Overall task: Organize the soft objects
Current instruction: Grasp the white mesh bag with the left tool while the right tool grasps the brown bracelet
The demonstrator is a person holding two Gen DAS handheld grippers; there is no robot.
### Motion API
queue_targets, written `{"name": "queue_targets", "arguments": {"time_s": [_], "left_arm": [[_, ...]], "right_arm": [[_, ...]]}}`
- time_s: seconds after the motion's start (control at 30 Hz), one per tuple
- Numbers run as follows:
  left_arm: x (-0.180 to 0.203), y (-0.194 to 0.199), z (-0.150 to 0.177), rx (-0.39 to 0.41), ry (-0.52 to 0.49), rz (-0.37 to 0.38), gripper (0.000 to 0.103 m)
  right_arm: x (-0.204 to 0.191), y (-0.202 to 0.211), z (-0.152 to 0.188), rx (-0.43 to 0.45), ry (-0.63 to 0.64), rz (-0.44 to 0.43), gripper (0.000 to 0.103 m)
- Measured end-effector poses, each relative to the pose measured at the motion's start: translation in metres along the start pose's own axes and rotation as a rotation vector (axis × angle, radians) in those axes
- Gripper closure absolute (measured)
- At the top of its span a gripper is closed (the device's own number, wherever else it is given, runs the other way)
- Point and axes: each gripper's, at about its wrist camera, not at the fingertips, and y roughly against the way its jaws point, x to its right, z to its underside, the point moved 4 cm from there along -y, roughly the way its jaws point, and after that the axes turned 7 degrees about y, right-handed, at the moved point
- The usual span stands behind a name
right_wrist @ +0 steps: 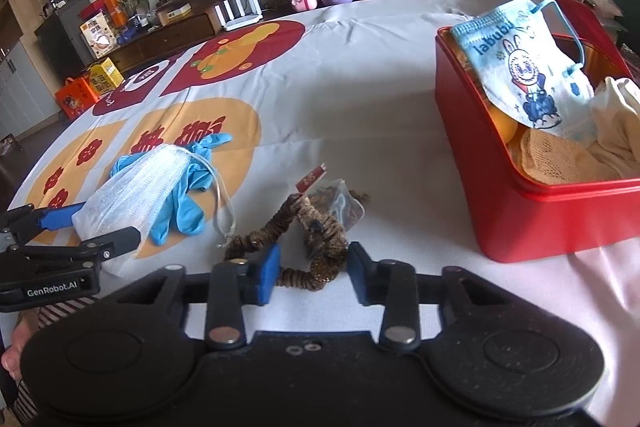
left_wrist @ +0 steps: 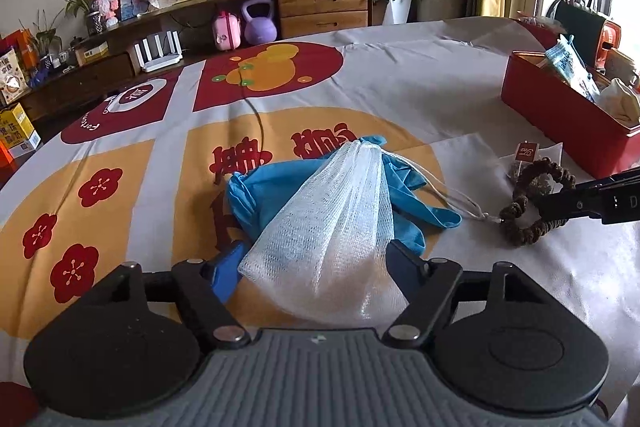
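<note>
The left gripper (left_wrist: 316,259), black-armed with blue pads, angles downward, its jaws partly spread with both pads against the sides of a white mesh drawstring pouch (left_wrist: 336,227). The right gripper (right_wrist: 313,267) tilts downward too, jaws narrowed around a brown ruffled scrunchie (right_wrist: 316,251), pads apparently not touching it.
</note>
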Motion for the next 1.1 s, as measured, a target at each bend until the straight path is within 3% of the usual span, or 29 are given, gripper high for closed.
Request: {"name": "queue_targets", "arguments": {"time_s": [0.07,0.23,0.5,0.57,0.83,1.1], "left_arm": [[0.0,0.001,0.0,0.003,-0.003,-0.005,0.041],[-0.001,0.005,0.0,0.0,0.011,-0.017,0.051],[0.002,0.014,0.002,-0.01,0.037,0.002,0.071],[0.004,0.016,0.003,-0.01,0.037,0.008,0.081],[0.012,0.028,0.003,0.001,0.03,0.031,0.091],[0.03,0.049,-0.007,0.013,0.028,0.097,0.092]], "right_arm": [[-0.001,0.001,0.0,0.002,0.002,0.0,0.076],[-0.003,0.004,0.002,0.002,-0.001,-0.004,0.089],[-0.013,0.016,0.005,0.027,0.031,-0.022,0.089],[-0.015,0.02,0.005,0.04,0.038,-0.025,0.089],[-0.023,0.039,0.003,0.081,0.058,-0.039,0.089],[-0.028,0.065,-0.002,0.133,0.072,-0.05,0.089]]}}
